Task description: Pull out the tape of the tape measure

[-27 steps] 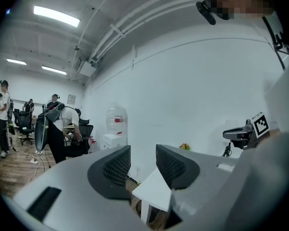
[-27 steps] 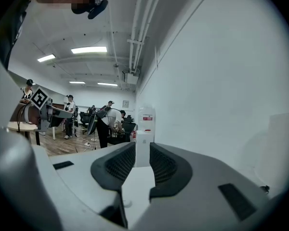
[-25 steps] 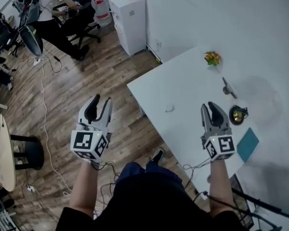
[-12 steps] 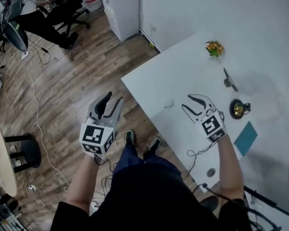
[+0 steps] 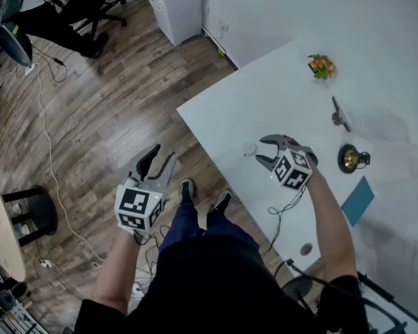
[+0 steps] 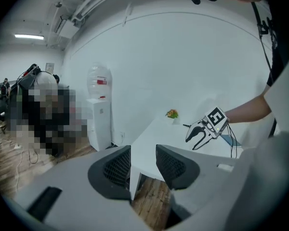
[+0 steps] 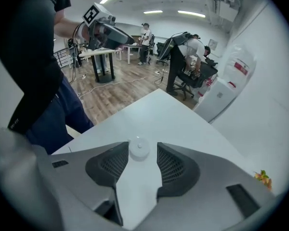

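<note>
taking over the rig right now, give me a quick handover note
Left gripper: jaws open, empty, over the floor beside the table.
Right gripper: jaws have just been opening and are now open, with the small round white tape measure between their tips, not gripped.
Tape measure lies on the table near its edge, no tape showing.
Done: right gripper lined up.
Left: grip the case, catch the tape end, pull it out.

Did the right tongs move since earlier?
Yes: the right tongs went left, away from the bell, to the tape measure, and have just been opening with it between them.
</note>
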